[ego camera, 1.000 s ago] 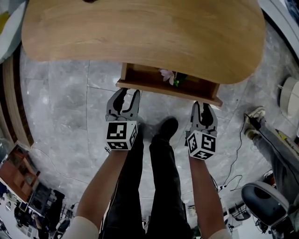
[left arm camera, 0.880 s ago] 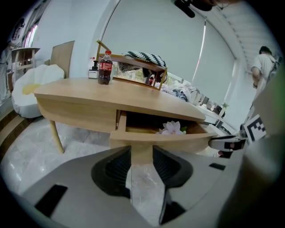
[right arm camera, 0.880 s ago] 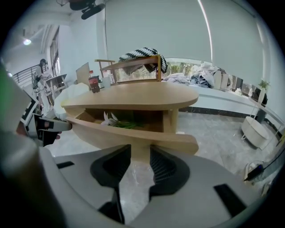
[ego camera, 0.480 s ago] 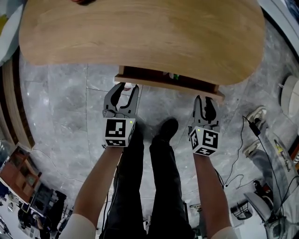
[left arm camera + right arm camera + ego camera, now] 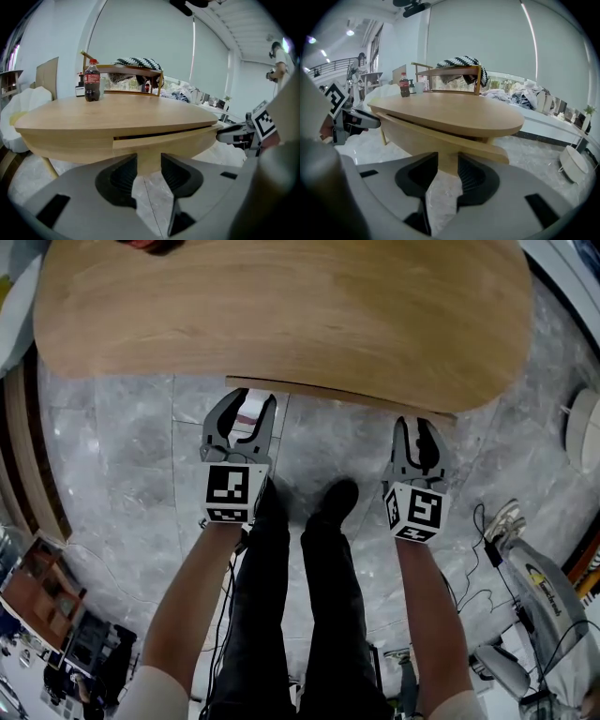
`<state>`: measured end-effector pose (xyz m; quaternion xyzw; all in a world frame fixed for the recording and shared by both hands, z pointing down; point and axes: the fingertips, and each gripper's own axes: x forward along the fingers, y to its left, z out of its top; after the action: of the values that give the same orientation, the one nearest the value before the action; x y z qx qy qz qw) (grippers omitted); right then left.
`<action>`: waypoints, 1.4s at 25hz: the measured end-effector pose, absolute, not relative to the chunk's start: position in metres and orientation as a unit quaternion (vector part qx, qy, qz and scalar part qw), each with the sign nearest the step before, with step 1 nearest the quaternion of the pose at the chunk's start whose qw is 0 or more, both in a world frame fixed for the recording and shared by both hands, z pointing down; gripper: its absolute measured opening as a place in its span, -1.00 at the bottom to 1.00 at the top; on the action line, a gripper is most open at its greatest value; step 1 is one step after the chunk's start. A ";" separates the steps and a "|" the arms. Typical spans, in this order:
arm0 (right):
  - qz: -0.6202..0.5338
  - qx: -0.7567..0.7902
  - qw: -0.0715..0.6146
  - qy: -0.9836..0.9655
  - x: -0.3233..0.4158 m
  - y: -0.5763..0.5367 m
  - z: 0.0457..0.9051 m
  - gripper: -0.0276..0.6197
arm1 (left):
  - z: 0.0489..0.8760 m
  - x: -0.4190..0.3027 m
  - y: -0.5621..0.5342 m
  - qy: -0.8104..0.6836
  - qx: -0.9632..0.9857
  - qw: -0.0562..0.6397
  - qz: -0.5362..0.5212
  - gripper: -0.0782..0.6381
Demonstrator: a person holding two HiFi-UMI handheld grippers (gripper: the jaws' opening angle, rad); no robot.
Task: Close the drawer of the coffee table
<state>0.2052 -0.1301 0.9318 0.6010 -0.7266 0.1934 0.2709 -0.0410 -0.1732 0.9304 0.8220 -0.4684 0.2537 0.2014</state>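
Note:
The wooden coffee table (image 5: pixel 281 306) fills the top of the head view. Its drawer front (image 5: pixel 347 397) shows only as a thin strip under the table's near edge, almost flush; a narrow dark slit remains above the drawer front (image 5: pixel 159 138) in the left gripper view. My left gripper (image 5: pixel 242 401) is open, its tips at the strip's left end. My right gripper (image 5: pixel 419 425) is open too, with its tips at the right end. In both gripper views the drawer front (image 5: pixel 454 140) stands right before the spread jaws, with nothing clamped.
A cola bottle (image 5: pixel 92 80) stands on the table's far side, with a wooden frame draped in patterned cloth (image 5: pixel 461 63) behind. My legs and black shoes (image 5: pixel 333 498) stand on the grey marble floor between the arms. Cables (image 5: pixel 469 592) lie to the right.
The drawer has slid in under the table top, hiding its inside and the flower in it. Both grippers moved toward the table along with the drawer front.

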 end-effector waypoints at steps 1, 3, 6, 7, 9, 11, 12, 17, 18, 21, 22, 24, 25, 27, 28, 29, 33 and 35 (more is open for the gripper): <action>0.190 0.600 0.272 -0.728 0.207 -0.135 0.932 -0.45 | 0.930 -0.039 -0.178 -0.466 0.824 0.197 0.254 -0.32; 0.182 0.599 0.273 -0.731 0.209 -0.141 0.932 -0.45 | 0.931 -0.036 -0.183 -0.464 0.827 0.190 0.253 -0.32; 0.170 0.601 0.272 -0.732 0.208 -0.146 0.933 -0.45 | 0.932 -0.035 -0.188 -0.464 0.830 0.185 0.248 -0.31; 0.167 0.602 0.271 -0.732 0.208 -0.148 0.933 -0.45 | 0.931 -0.034 -0.189 -0.463 0.831 0.182 0.247 -0.31; 0.159 0.604 0.269 -0.733 0.208 -0.153 0.933 -0.43 | 0.930 -0.030 -0.192 -0.457 0.837 0.176 0.245 -0.25; 0.152 0.604 0.267 -0.735 0.208 -0.157 0.933 -0.40 | 0.930 -0.027 -0.195 -0.450 0.843 0.170 0.242 -0.17; 0.149 0.603 0.267 -0.736 0.207 -0.158 0.933 -0.38 | 0.931 -0.027 -0.196 -0.448 0.845 0.167 0.241 -0.16; 0.140 0.604 0.266 -0.738 0.205 -0.166 0.934 -0.36 | 0.932 -0.027 -0.203 -0.442 0.849 0.157 0.241 -0.14; 0.139 0.606 0.265 -0.737 0.205 -0.167 0.934 -0.36 | 0.932 -0.027 -0.204 -0.443 0.850 0.155 0.240 -0.14; 0.130 0.610 0.261 -0.737 0.204 -0.169 0.934 -0.34 | 0.932 -0.027 -0.206 -0.447 0.851 0.150 0.232 -0.14; 0.127 0.611 0.260 -0.737 0.204 -0.170 0.934 -0.34 | 0.931 -0.027 -0.207 -0.448 0.851 0.148 0.231 -0.14; 0.122 0.611 0.260 -0.737 0.205 -0.172 0.933 -0.33 | 0.931 -0.027 -0.209 -0.449 0.852 0.144 0.228 -0.14; 0.120 0.611 0.260 -0.738 0.205 -0.172 0.933 -0.32 | 0.930 -0.026 -0.210 -0.450 0.851 0.144 0.227 -0.14; 0.118 0.608 0.261 -0.740 0.206 -0.172 0.933 -0.30 | 0.930 -0.026 -0.211 -0.452 0.850 0.146 0.226 -0.14; 0.119 0.607 0.261 -0.741 0.206 -0.172 0.933 -0.30 | 0.931 -0.027 -0.211 -0.452 0.851 0.145 0.226 -0.14; 0.121 0.606 0.260 -0.742 0.205 -0.172 0.934 -0.30 | 0.931 -0.028 -0.211 -0.450 0.852 0.144 0.227 -0.15; 0.136 0.602 0.266 -0.741 0.203 -0.172 0.934 -0.24 | 0.929 -0.030 -0.209 -0.439 0.855 0.145 0.232 -0.14; 0.140 0.601 0.270 -0.739 0.205 -0.169 0.931 -0.24 | 0.926 -0.032 -0.205 -0.440 0.853 0.148 0.237 -0.14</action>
<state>0.2055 -0.1688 0.9314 0.6011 -0.7388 0.1404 0.2705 -0.0320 -0.2048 0.9262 0.8535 -0.4401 0.2366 0.1481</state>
